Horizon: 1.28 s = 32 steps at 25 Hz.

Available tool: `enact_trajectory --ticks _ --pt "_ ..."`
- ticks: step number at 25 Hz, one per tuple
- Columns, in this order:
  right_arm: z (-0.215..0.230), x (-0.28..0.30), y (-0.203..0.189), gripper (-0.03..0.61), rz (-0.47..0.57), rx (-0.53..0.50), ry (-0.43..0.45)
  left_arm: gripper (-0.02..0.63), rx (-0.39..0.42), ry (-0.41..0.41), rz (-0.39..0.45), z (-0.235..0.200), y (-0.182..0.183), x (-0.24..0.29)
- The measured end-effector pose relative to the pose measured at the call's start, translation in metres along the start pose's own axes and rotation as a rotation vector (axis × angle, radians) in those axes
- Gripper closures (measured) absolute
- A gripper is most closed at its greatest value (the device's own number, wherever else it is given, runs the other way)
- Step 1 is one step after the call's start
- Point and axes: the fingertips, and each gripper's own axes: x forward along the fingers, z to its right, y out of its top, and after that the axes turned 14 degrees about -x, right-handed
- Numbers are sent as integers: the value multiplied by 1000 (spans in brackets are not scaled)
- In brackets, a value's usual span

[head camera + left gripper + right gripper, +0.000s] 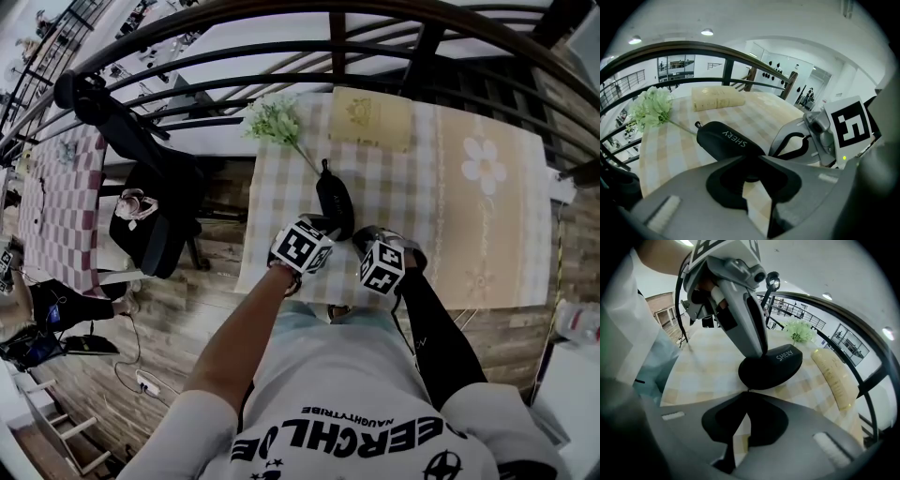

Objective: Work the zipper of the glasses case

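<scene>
Starting from the left, a dark chair (155, 220) stood just off the tabletop (272, 192), whose checked cloth carried a sprig of pale flowers (274, 120) near its far edge. Just right of the sprig lay the black glasses case (335, 200), lengthwise away from the person, with a small knob (697, 124) at its far end beside the flower stem. The left gripper (757, 157) was clenched, its tips together at the near end of the case and apparently nipping that end to steady it. Close on its right, the right gripper (748, 392) was also clenched, its tips meeting just at the near rim of the case. A tiny dark bit showed there, perhaps the zipper tab, though it was too small to be sure. Farther right, a beige book (371, 118) rested at the far edge of the tabletop, well apart from the case. The case looked closed as far as the views showed, so the step in hand seemed to be the start of the zipper pull, one gripper bracing and the other on the tab. The next move would call for drawing the tab steadily along the rim, following its curve, while the left gripper kept the case from sliding or lifting off the cloth.
</scene>
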Motion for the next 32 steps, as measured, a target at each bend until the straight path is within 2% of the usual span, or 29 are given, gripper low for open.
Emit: enact_trajectory --ticks 4,8,13,21,25,27,29,32 --pt "-7 1 4 548 8 4 -5 543 9 0 4 2 1 0" --pt "-3 -6 -3 549 17 0 -10 545 91 1 -35 8 1 1" --pt "11 -16 -37 549 -28 21 -43 543 191 15 -60 7 9 8" --pt "57 -30 -86 549 -108 92 -141 543 263 25 -36 5 42 21" --pt "68 -32 -93 549 -109 100 -154 543 311 47 -46 5 50 32" --pt "66 -30 -93 549 -106 106 -150 554 312 62 -54 2 48 37" --pt "63 -30 -93 549 -96 126 -149 613 294 74 -50 -1 49 38" --pt "61 -30 -92 549 -80 147 -140 614 288 72 -63 -2 47 38"
